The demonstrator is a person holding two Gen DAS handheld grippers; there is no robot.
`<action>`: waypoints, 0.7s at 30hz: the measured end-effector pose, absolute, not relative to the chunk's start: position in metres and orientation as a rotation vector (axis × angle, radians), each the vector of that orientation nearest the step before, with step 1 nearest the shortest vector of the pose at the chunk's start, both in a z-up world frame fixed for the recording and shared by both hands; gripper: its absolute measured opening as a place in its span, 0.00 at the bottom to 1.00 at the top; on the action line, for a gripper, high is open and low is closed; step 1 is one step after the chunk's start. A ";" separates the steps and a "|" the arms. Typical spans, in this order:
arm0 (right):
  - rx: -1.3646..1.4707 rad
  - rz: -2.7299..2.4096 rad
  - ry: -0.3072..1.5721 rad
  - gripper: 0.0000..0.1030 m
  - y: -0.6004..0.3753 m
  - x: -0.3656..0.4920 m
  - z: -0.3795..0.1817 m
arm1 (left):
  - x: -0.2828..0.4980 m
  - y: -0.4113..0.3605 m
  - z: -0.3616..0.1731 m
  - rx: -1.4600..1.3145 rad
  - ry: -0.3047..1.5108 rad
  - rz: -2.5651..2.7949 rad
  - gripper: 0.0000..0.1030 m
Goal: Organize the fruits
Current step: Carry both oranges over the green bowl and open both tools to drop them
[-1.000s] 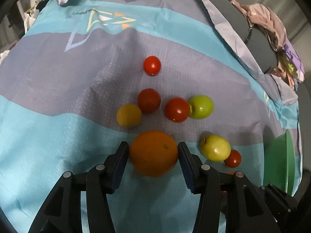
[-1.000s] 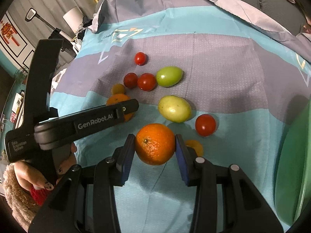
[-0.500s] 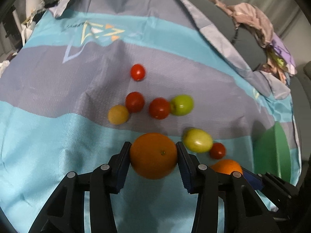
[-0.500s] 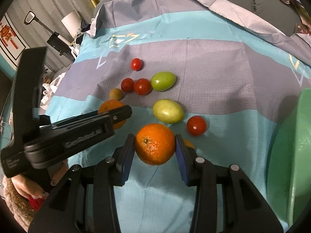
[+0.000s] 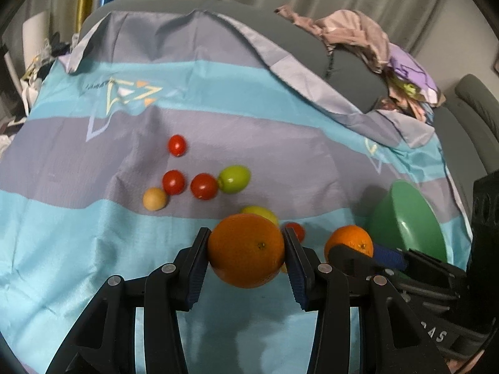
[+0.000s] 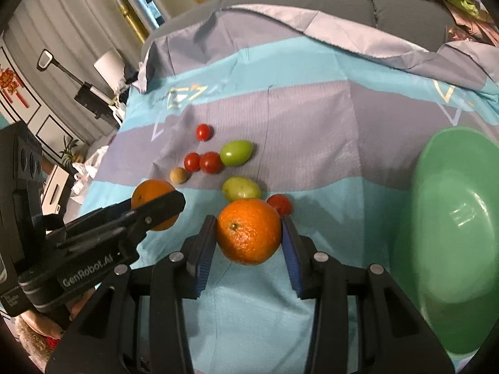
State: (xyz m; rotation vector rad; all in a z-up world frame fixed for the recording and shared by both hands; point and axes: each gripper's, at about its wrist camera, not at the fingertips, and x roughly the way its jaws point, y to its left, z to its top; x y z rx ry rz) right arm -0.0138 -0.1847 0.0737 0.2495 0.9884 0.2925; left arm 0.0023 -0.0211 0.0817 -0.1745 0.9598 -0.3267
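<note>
Both oranges now ride clear of the striped cloth, lifted since a second ago.
Left gripper (image 5: 246,257) fingers clamp one orange (image 5: 245,250); right gripper (image 6: 249,236) fingers clamp the other orange (image 6: 248,231). Green bowl (image 6: 436,205) sits to the right, empty from what shows. Carry level, right hand first, and release low inside the bowl; tomatoes (image 6: 211,162) and green fruit (image 6: 236,153) lie behind on the cloth (image 6: 312,131).

The left hand-held gripper (image 5: 246,249) points steeply down, both pads clamped on an orange (image 5: 245,250). The right hand-held gripper (image 6: 249,233), tilted alike, clamps another orange (image 6: 248,231); the left one shows at its 9 o'clock.
</note>
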 end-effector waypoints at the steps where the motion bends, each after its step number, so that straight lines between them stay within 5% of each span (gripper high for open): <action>1: 0.254 0.293 0.983 0.41 -0.187 -0.015 0.076 | 0.001 -0.023 0.083 -0.174 0.955 -0.332 0.45; 21: 0.388 0.218 0.857 0.41 -0.265 -0.039 0.116 | -0.014 -0.085 0.118 -0.148 0.876 -0.462 0.45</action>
